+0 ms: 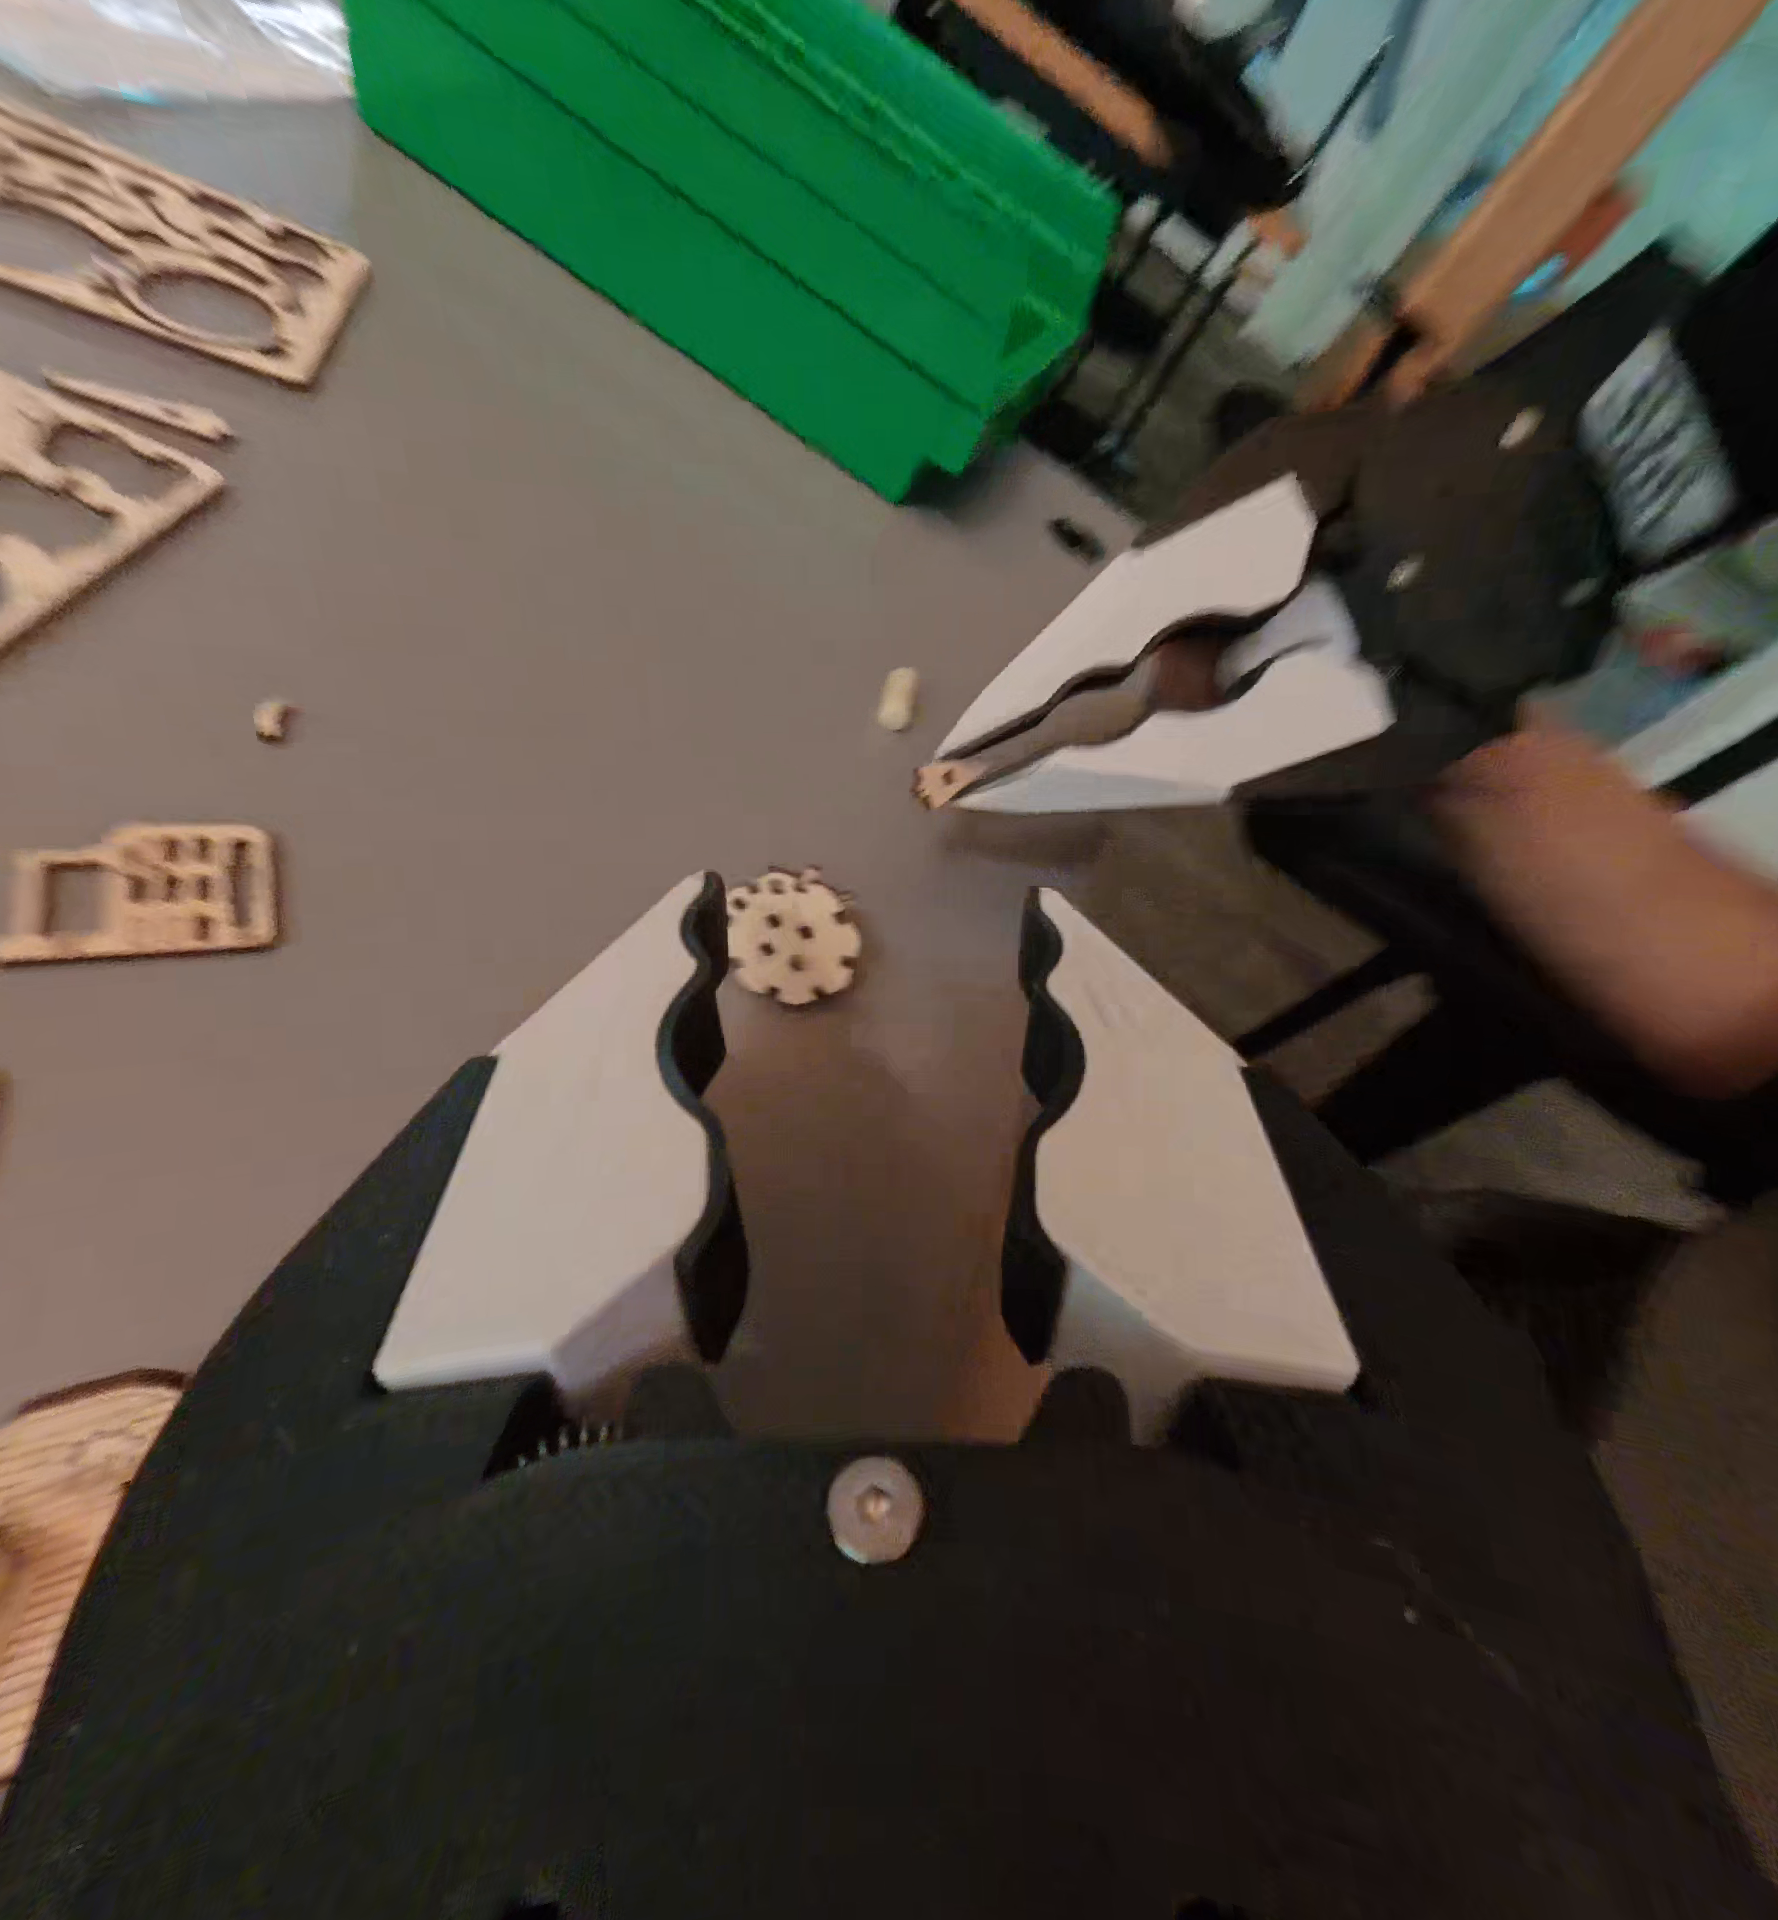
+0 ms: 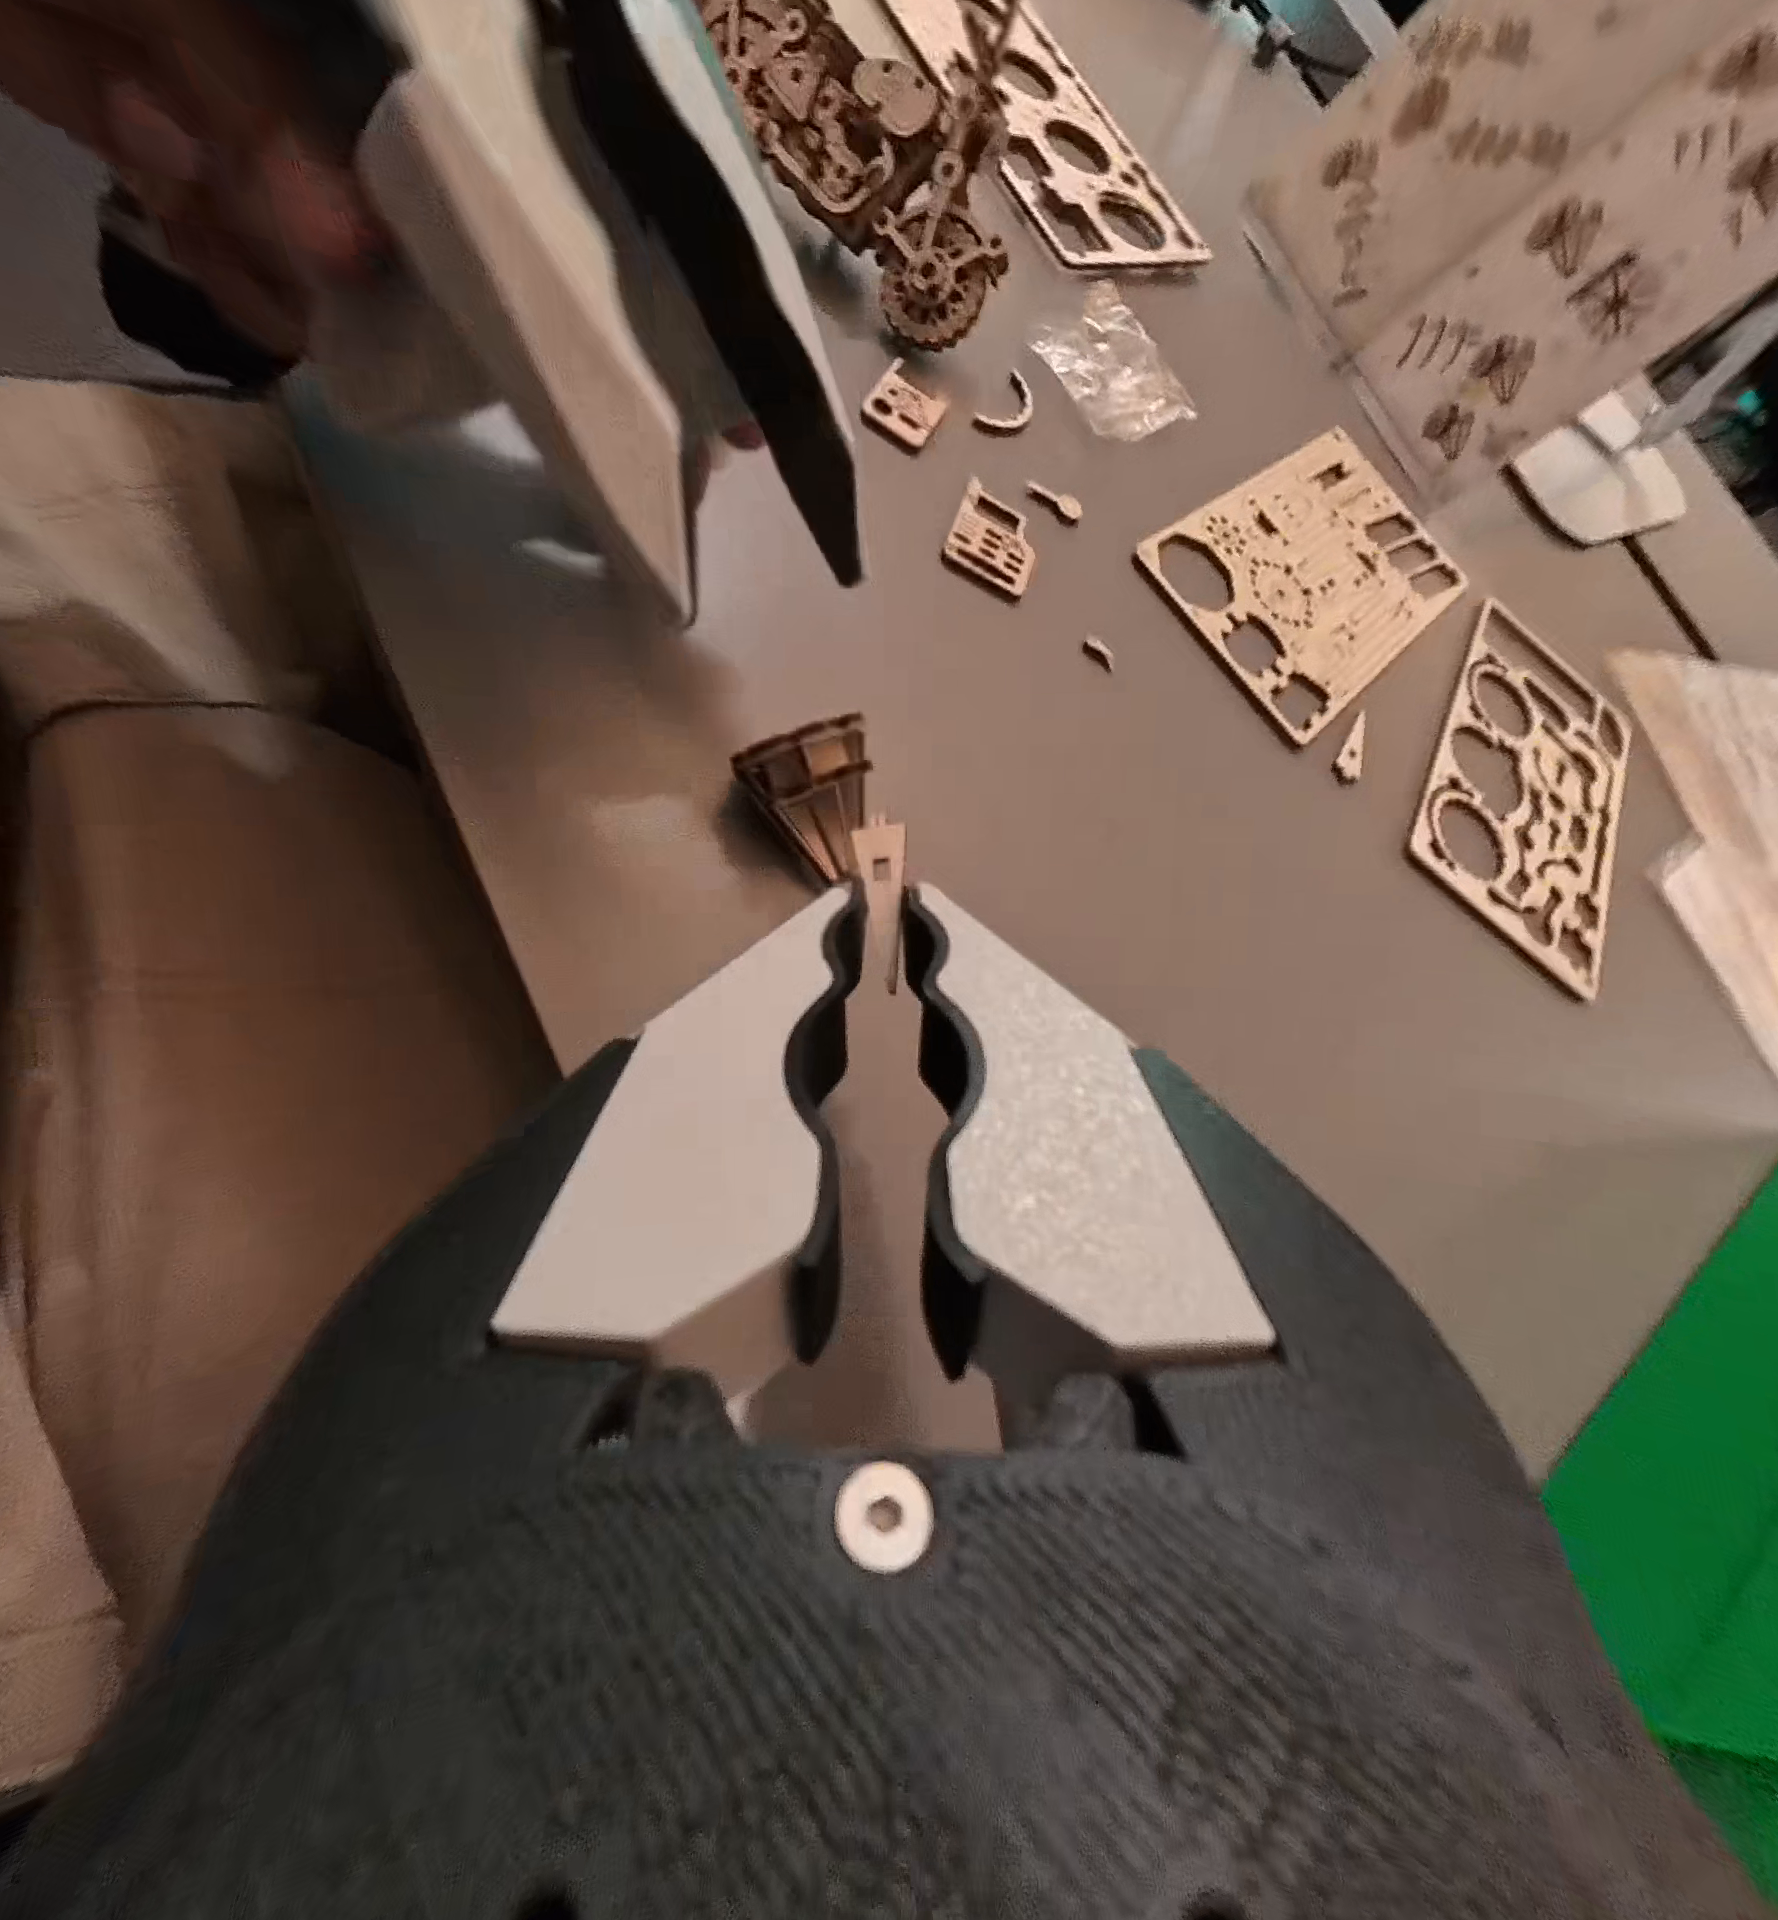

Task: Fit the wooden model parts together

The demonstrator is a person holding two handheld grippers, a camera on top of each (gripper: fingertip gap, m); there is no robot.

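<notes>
Right tool (image 2: 877,894) pinches a thin wooden strip (image 2: 883,868); left tool (image 1: 869,899) gapes empty.

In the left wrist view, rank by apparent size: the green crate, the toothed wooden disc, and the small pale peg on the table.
Largest to smallest as they look:
1. green crate
2. toothed wooden disc
3. small pale peg
The disc lies nearer the camera than the peg, which exaggerates that gap.
</notes>
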